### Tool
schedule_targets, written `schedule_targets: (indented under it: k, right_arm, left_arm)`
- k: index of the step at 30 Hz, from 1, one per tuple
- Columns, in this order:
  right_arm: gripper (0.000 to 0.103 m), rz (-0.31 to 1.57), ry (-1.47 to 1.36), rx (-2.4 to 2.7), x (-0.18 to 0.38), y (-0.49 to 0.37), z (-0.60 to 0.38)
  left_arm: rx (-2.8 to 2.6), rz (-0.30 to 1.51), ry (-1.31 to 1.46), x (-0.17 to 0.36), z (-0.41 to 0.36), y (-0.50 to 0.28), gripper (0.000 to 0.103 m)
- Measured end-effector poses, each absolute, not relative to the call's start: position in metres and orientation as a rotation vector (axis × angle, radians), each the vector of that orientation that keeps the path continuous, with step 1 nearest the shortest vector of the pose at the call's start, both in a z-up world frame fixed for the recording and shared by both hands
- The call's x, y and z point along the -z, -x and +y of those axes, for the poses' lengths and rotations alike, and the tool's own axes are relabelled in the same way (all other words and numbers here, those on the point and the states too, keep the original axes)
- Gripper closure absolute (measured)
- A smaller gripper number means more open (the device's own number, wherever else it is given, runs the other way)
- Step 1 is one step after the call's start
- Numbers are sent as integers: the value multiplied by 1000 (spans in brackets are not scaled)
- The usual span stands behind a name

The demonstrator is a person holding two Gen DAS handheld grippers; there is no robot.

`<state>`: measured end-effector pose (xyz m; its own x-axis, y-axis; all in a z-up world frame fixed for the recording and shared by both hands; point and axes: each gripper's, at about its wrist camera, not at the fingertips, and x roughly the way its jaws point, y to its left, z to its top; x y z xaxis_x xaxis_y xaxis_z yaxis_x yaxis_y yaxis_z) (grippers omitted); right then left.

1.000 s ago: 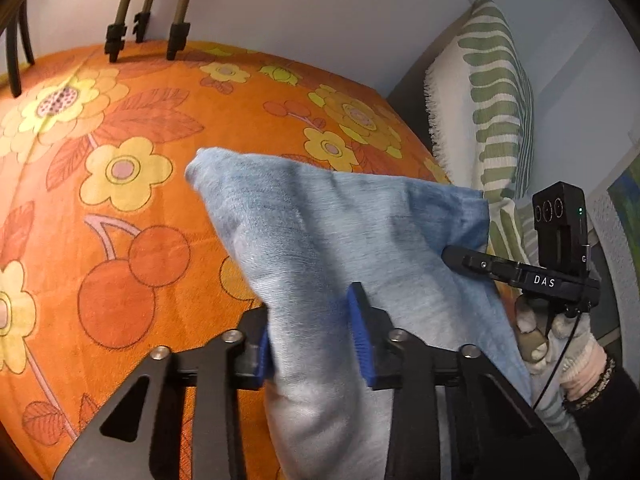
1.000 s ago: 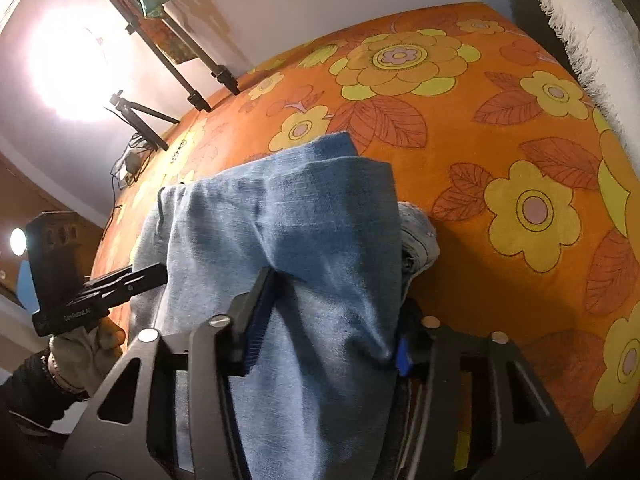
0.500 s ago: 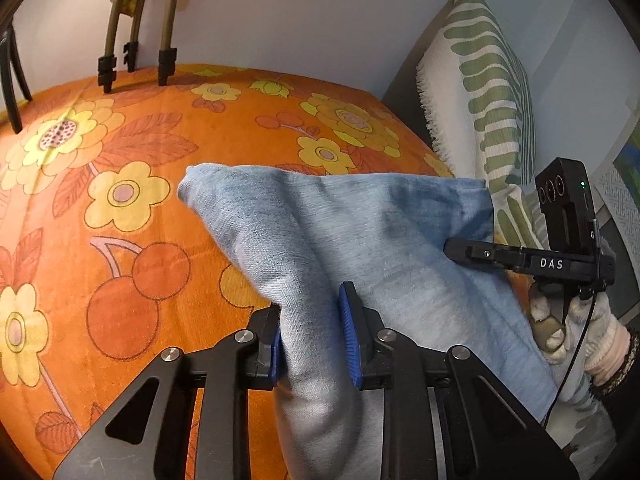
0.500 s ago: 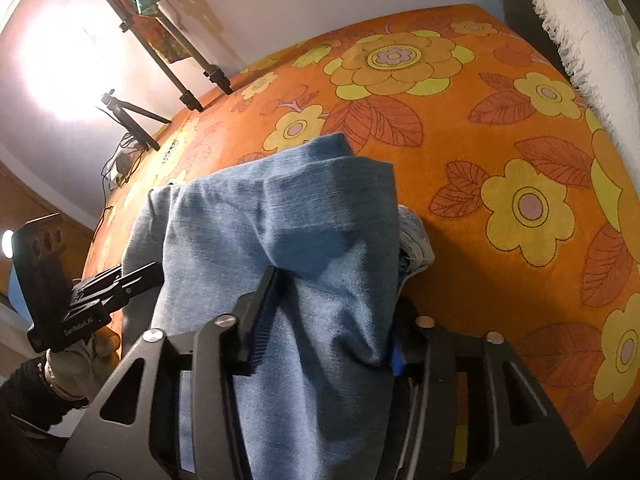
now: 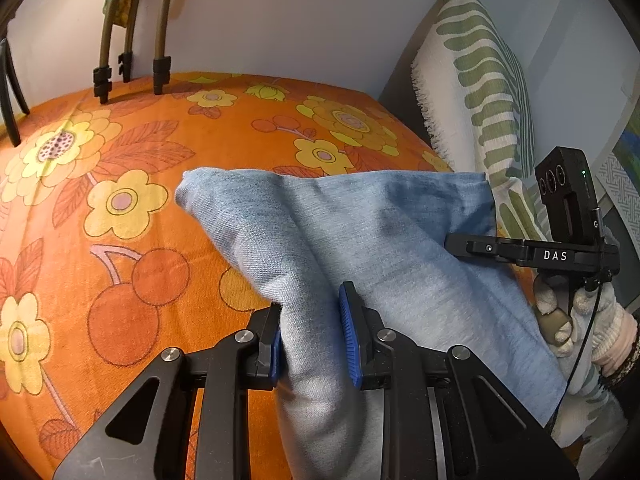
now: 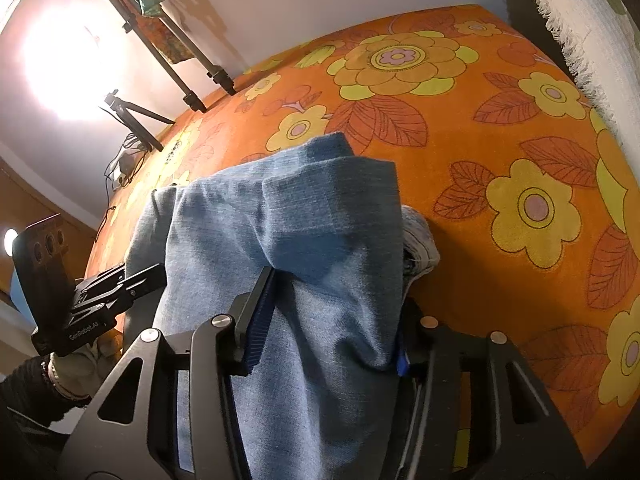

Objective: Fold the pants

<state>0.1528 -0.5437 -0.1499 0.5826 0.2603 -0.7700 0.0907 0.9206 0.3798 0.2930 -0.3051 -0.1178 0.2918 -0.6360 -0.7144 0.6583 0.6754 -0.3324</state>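
Orange bedspread printed with yellow flowers and red cherries (image 5: 132,264) covers a bed that fills both wrist views, with a plain pale wall behind it. A cream pillow with green leaf-shaped stripes and a fringed edge (image 5: 476,92) leans against the dark headboard at the right of the left wrist view. Tripod legs (image 5: 128,64) stand on the far edge of the bed.

The pair of light blue denim pants (image 5: 360,236) lies bunched on the bedspread, near the camera, gathered up between the two tools.

The left gripper (image 5: 312,340), black with blue ribbed pads, is clenched on a thick fold of the denim, with cloth pressed between both pads. Compared with a second ago its jaws stand visibly narrower, squeezing the fold tighter, and the view has rolled slightly, so the pillow and wall sit more upright in the picture.

The right gripper (image 6: 332,316) grasps a wider bundle of the same pants (image 6: 304,232); its pads press on either side of the cloth, and the pale inside of the fabric shows at the bundle's right edge. Its grip and position look unchanged from a second ago.

Each view also catches the other tool from the side: the right gripper's black body and camera at the right of the left view, held by a gloved hand (image 5: 576,320), and the left one at the lower left of the right view, held by a hand (image 6: 84,364) with a dark sleeve.
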Motion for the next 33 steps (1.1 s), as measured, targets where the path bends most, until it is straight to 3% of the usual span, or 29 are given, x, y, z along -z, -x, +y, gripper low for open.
schedule_targets:
  k: [3,5,6,9,14,16,33]
  right_arm:
    - [54,949,-401,-100,149,-152,-542]
    - [55,949,-395,-96,149,-152,-541]
    - [56,949,-392,-95,149,-152,-541]
    - [58,947,-378,-83,147,-151,-539]
    - [68,933,-358,-55,142,-148,-535]
    - [78,924,-342,-44,138,-145,-533]
    - [90,812,-305,-43,85,-113,-521]
  left_arm:
    - [860,940,-26,119,-305,-293,78]
    - [856,952,-12,120,-305,-296,73]
    - [850,961,-2,121,-305,-298,64]
    - [863,988,61,126,-302,-308,62]
    - [889,995,109,124,-299,-313,82]
    - [893,992,121,120,-295,-313,87]
    - [953,875,96,63,-284,-297,91]
